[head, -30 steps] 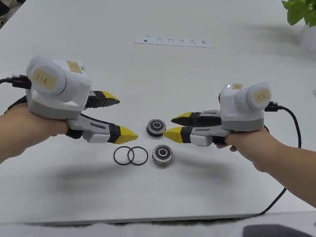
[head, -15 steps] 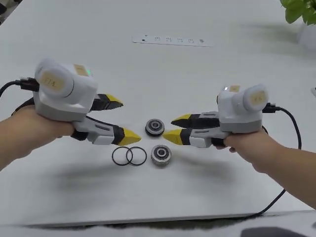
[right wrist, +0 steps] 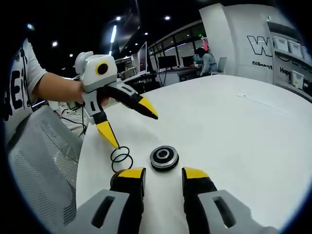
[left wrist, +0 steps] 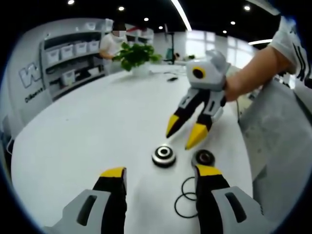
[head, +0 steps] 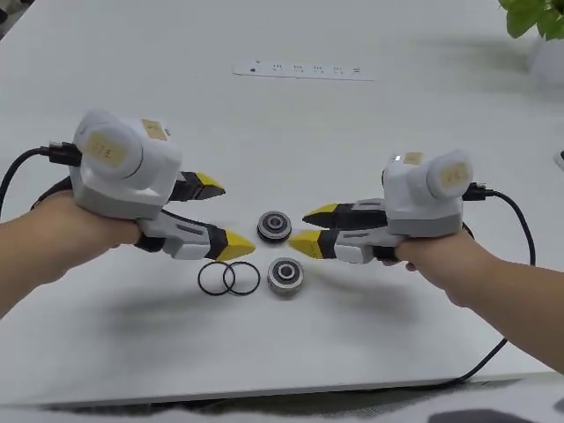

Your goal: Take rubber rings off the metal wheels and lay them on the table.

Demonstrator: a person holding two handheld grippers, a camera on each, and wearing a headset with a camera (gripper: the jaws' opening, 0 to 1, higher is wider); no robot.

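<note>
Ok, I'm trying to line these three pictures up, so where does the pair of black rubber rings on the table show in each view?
Head view: rubber rings low centre, just left of the nearer metal wheel.
Left gripper view: bottom, right of centre.
Right gripper view: left of centre, slightly low.
Shared landmark: the left gripper, one yellow fingertip close by the rings in all three.
</note>
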